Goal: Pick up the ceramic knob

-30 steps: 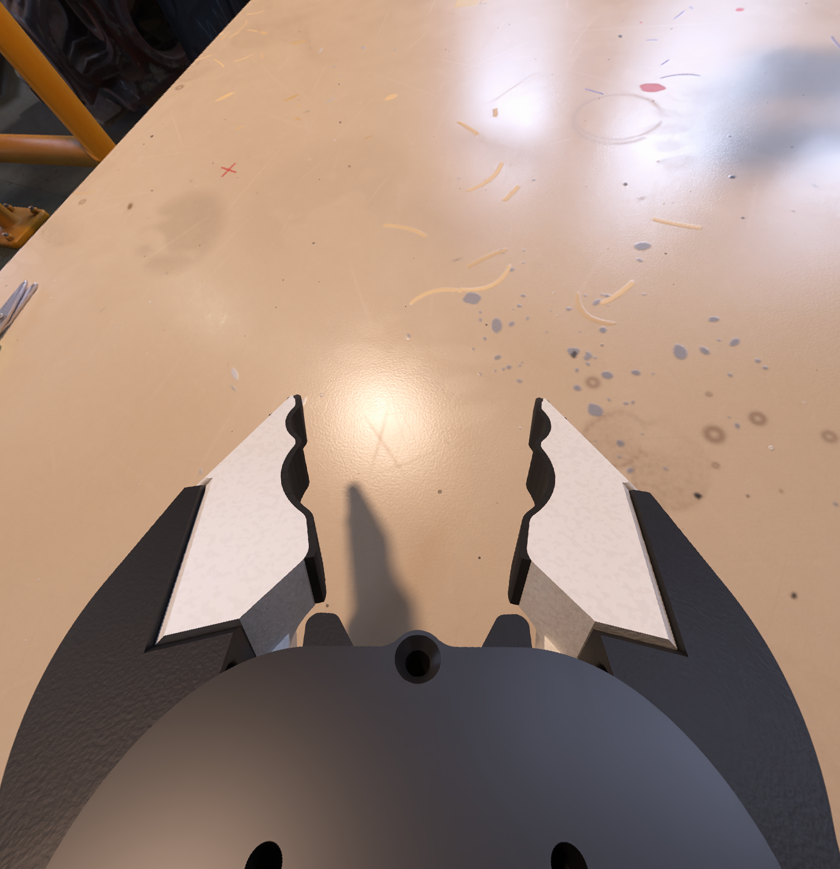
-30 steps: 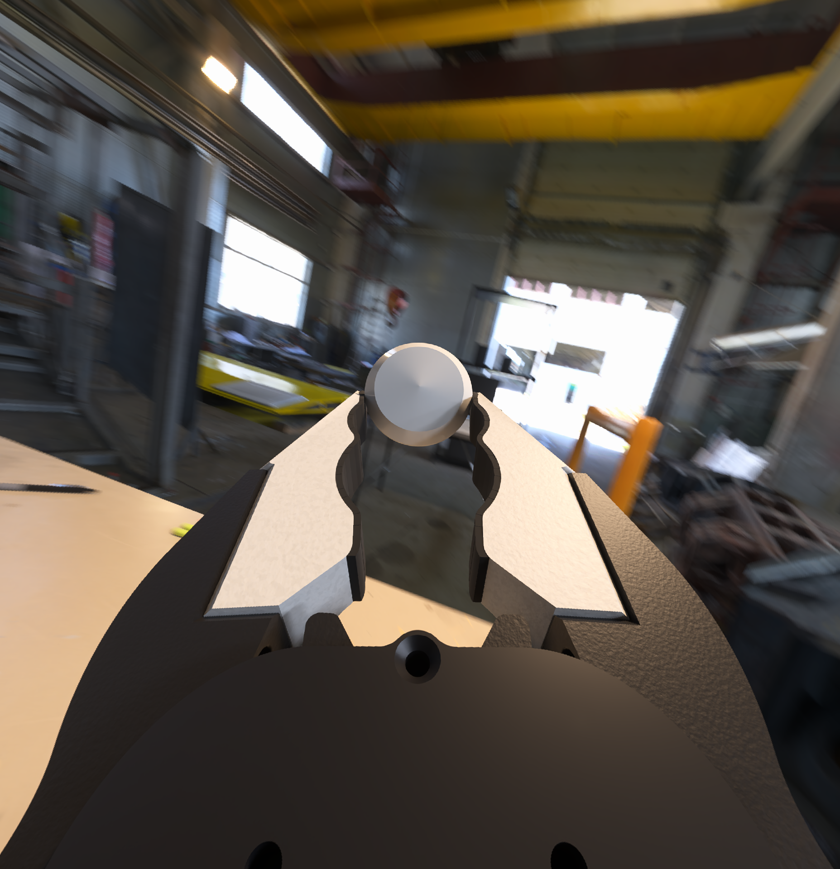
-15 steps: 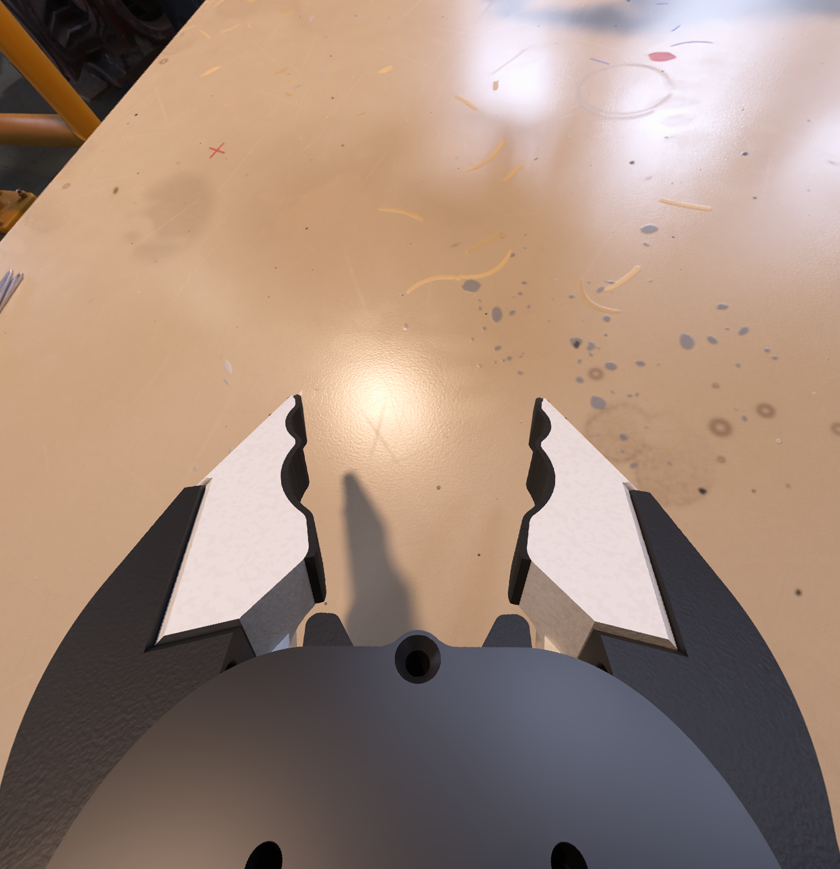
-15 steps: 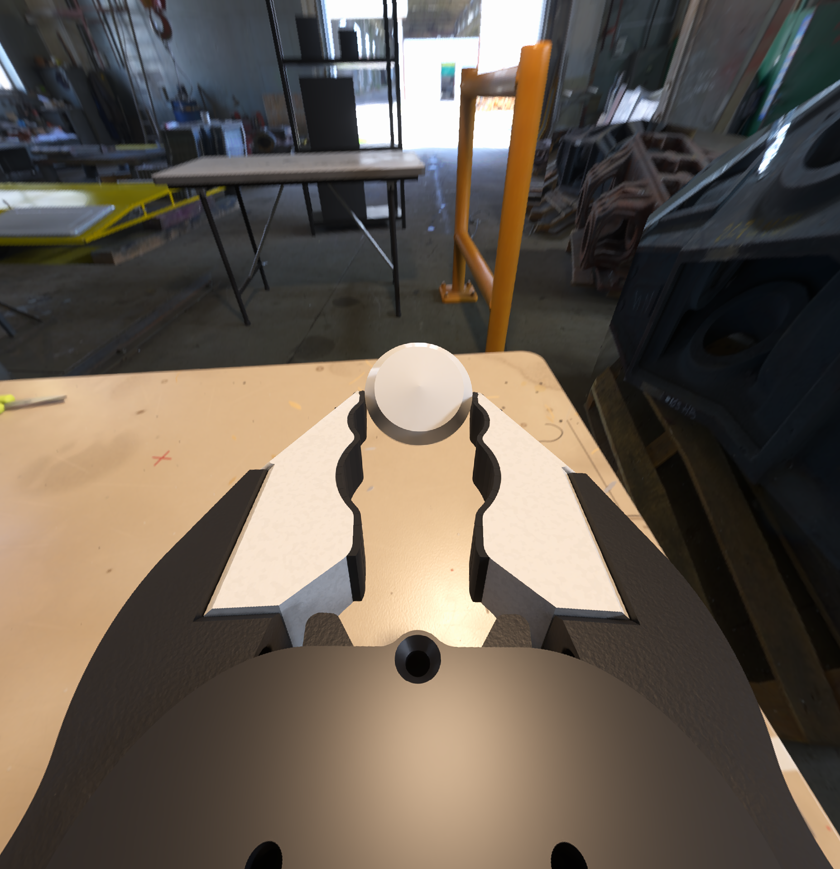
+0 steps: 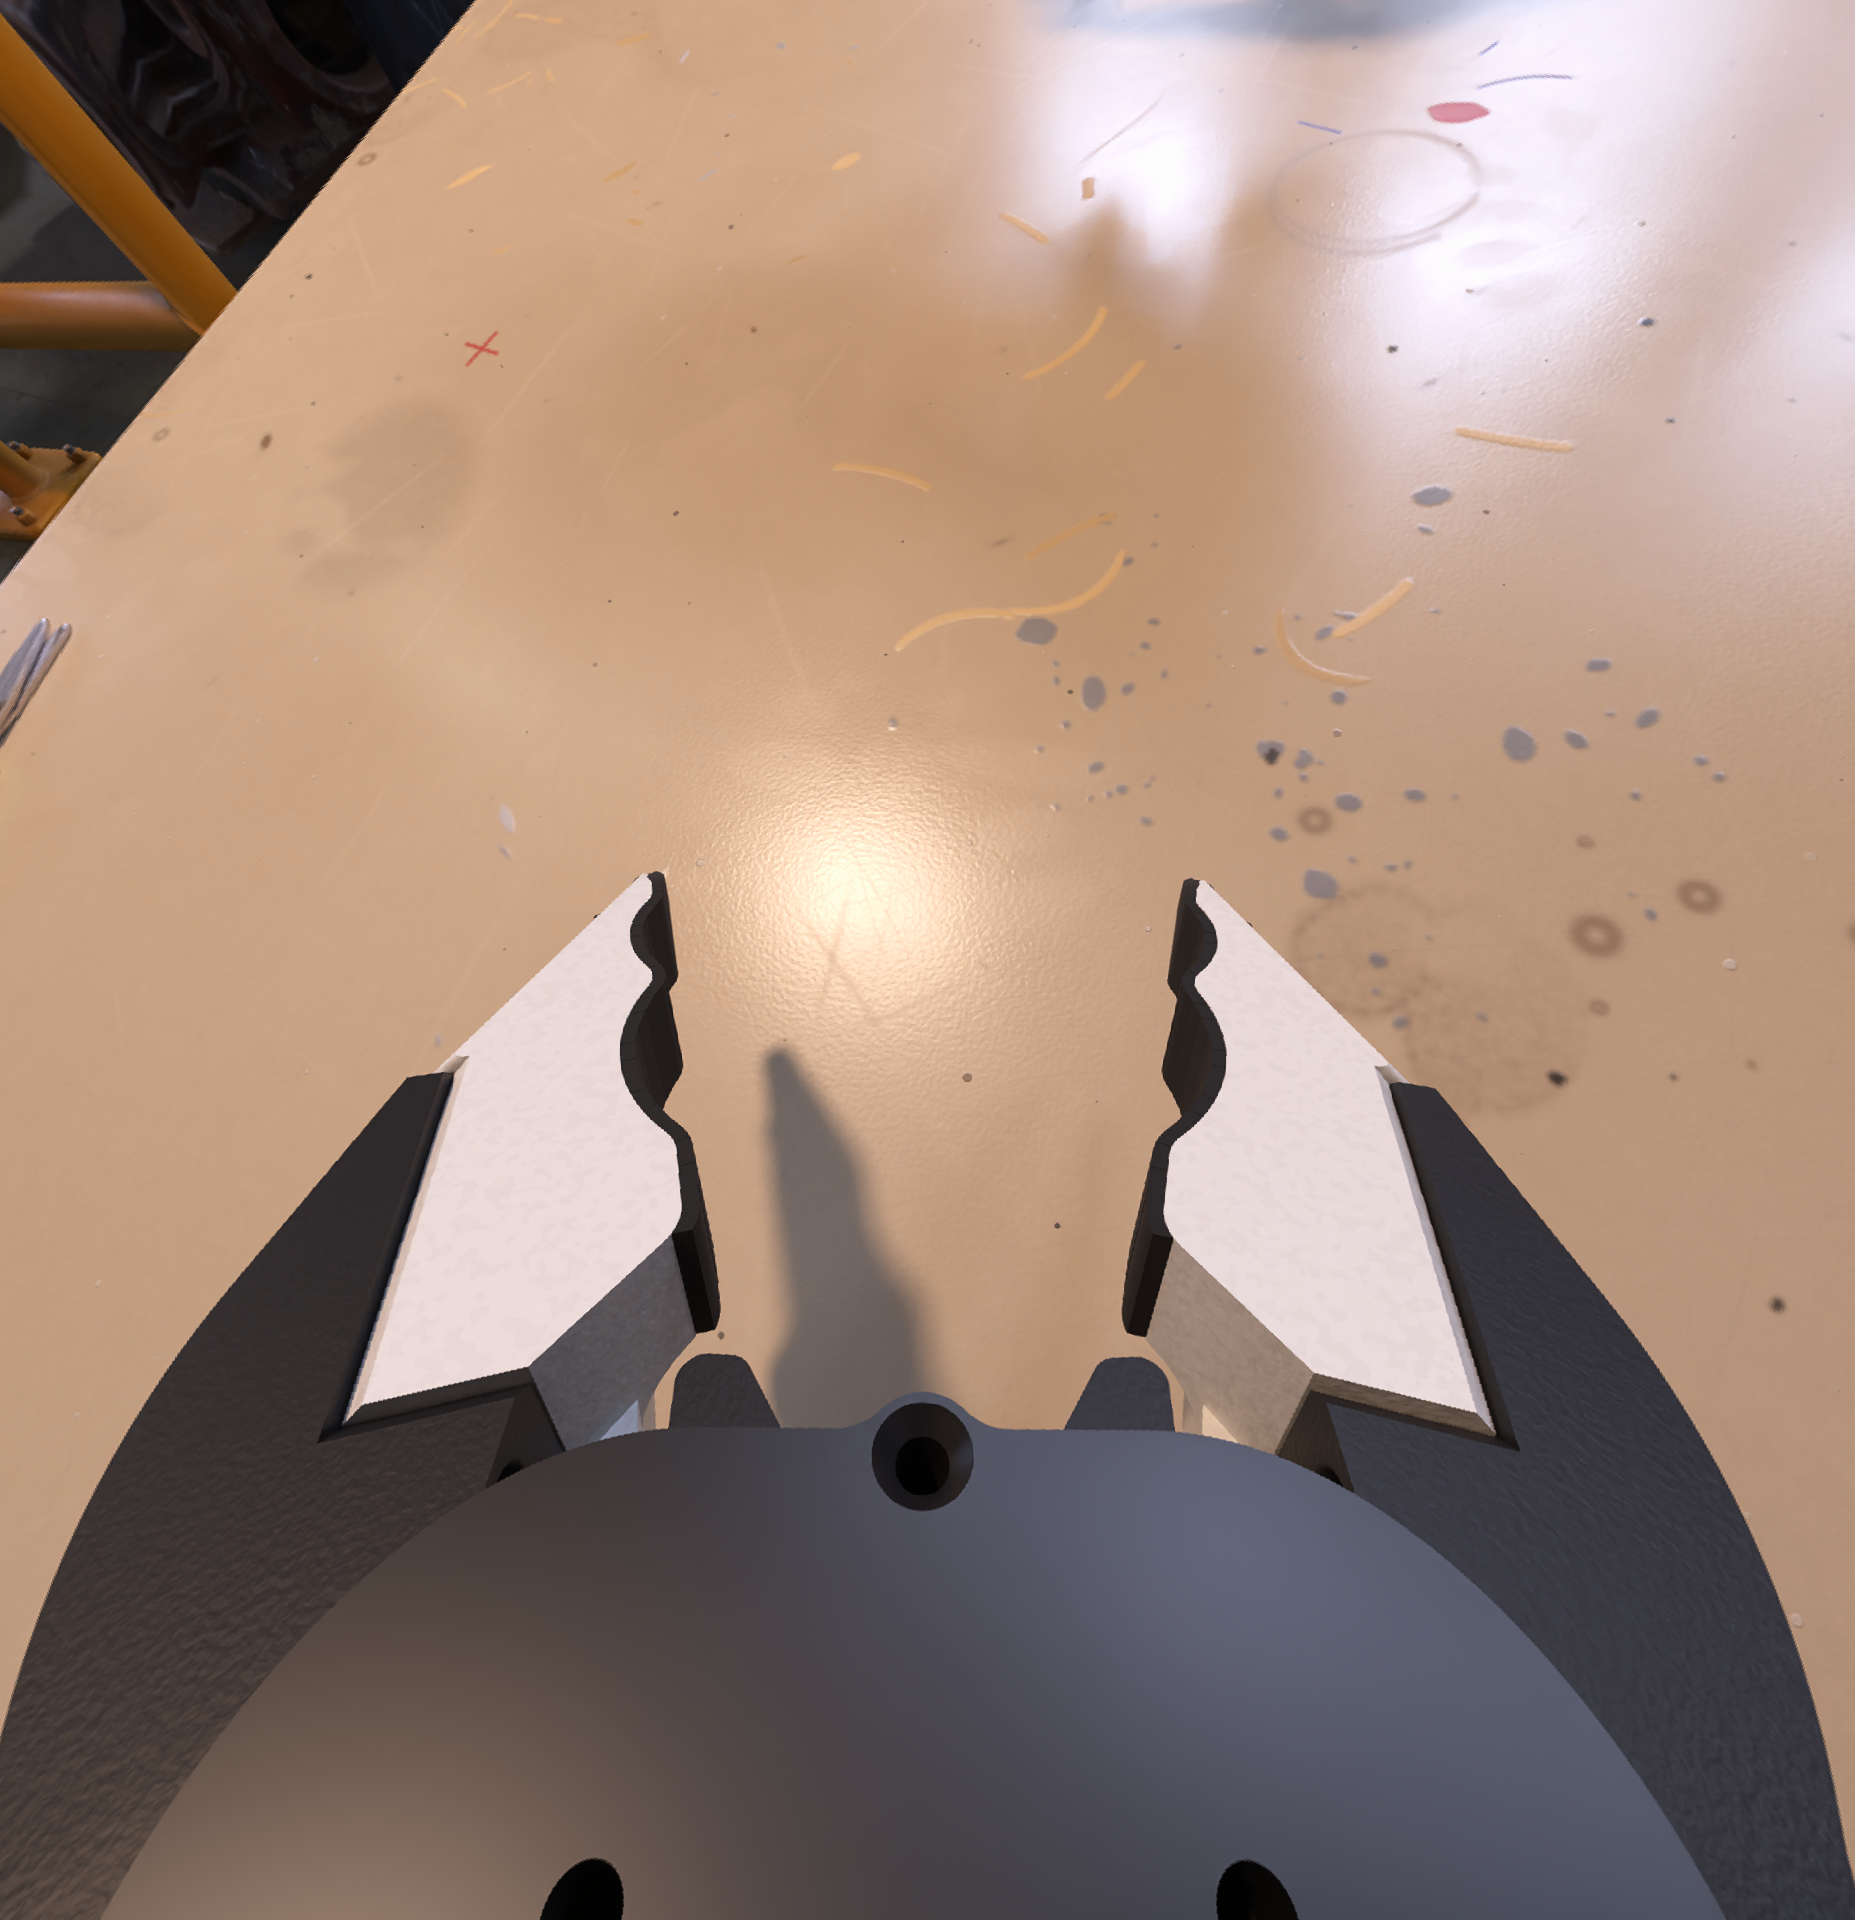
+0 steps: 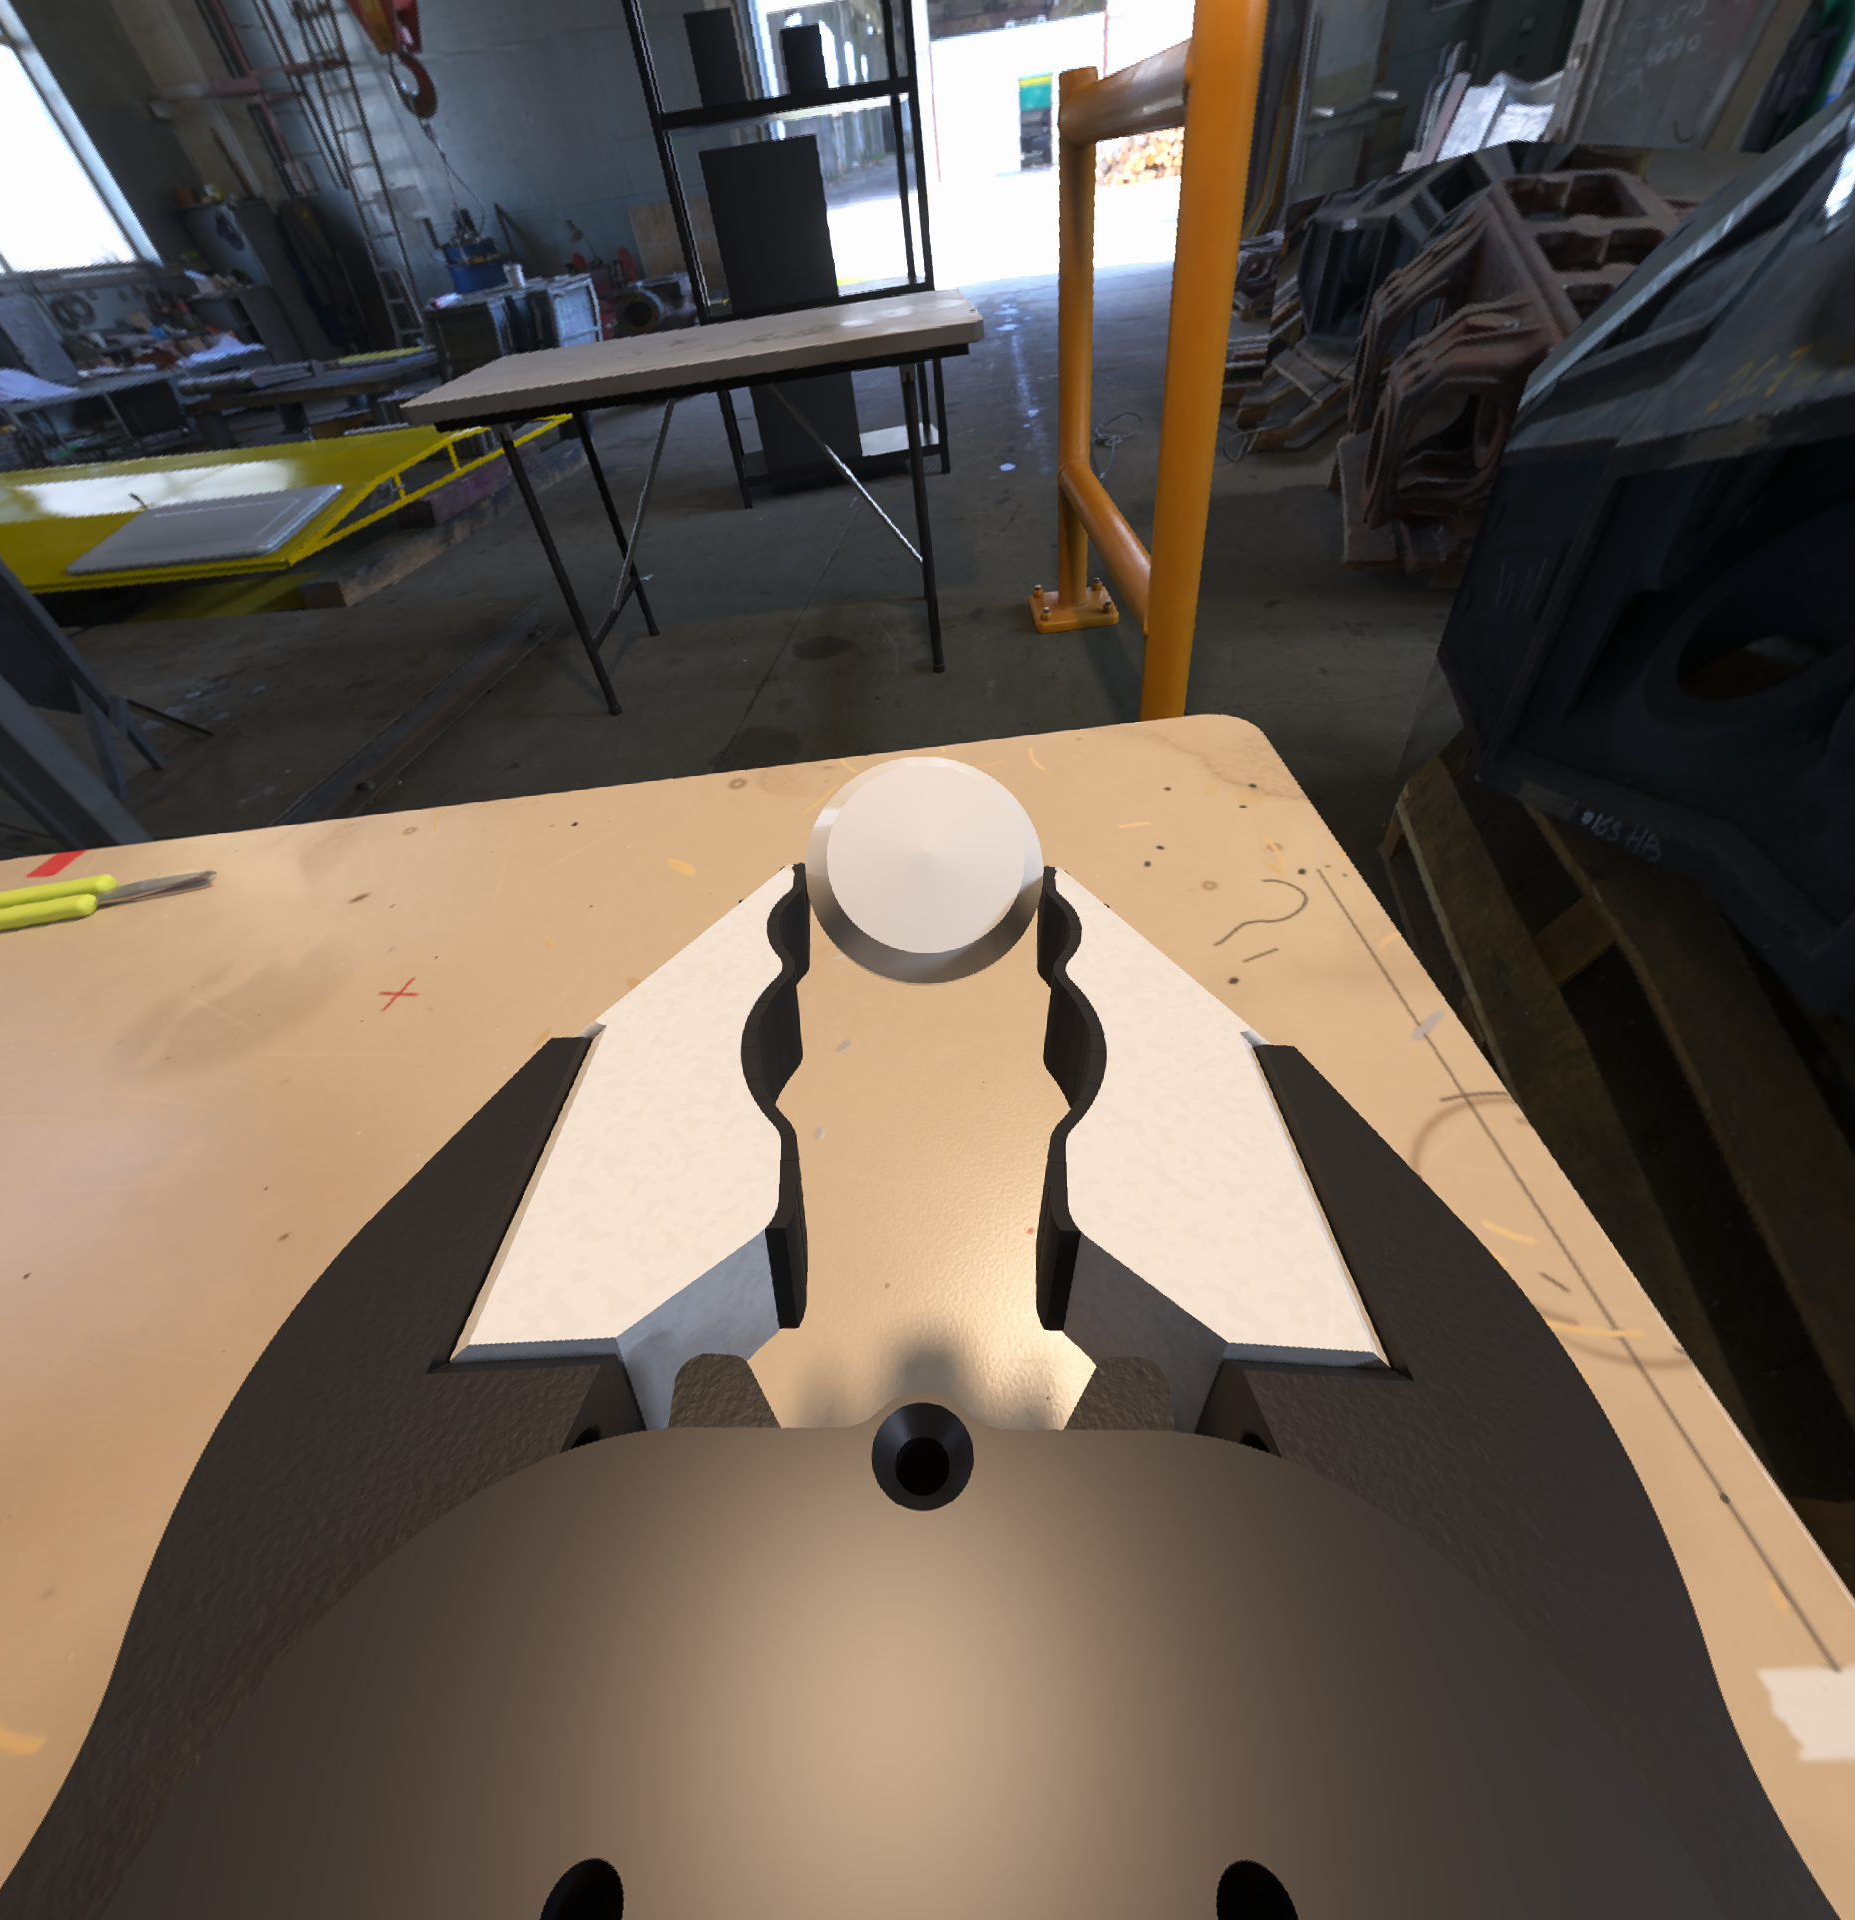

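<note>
Above table [image 6: 279, 1143], knob [image 6: 923, 868] in right hand-held gripper [image 6: 923, 883]

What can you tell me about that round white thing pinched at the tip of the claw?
The ceramic knob is a smooth, round, white piece with a slightly domed face rising to a faint central point, ringed by a shiny, metallic-looking bevel. Only this face shows; any stem behind it is hidden. The right gripper is shut on it, its dark fingertips pressing against the left and right edges. It appears held above the tan table, near the far edge, its face turned toward the camera. Nothing else touches it.
</note>
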Motion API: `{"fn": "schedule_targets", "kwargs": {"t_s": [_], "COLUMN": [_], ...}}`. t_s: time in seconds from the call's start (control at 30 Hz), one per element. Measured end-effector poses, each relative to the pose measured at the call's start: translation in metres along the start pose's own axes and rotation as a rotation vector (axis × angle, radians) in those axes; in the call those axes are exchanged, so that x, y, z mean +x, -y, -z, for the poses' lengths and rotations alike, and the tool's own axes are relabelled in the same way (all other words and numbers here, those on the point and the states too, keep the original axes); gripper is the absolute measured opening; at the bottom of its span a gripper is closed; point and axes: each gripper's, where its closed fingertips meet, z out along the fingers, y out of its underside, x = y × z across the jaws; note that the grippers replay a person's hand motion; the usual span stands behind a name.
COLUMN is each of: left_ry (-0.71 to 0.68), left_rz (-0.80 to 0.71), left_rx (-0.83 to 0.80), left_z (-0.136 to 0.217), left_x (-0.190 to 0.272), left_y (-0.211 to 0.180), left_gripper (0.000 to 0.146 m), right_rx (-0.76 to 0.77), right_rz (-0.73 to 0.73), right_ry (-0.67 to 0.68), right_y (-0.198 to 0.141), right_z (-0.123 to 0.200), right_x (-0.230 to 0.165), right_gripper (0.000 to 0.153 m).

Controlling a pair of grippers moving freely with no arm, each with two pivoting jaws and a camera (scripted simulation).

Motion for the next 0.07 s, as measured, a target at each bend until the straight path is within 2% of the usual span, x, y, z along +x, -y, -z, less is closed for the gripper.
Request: {"fn": "schedule_targets", "kwargs": {"t_s": [0.07], "left_ry": [0.001], "left_rz": [-0.003], "left_rx": [-0.003], "left_z": [-0.0002], "left_x": [0.0001], "left_y": [-0.0002], "left_gripper": [0.096], "right_rx": [0.002], "right_rz": [-0.009], "right_ry": [-0.010], "right_y": [-0.0008], "right_z": [0.0002], "right_x": [0.0032], "right_gripper": [0.044]}}
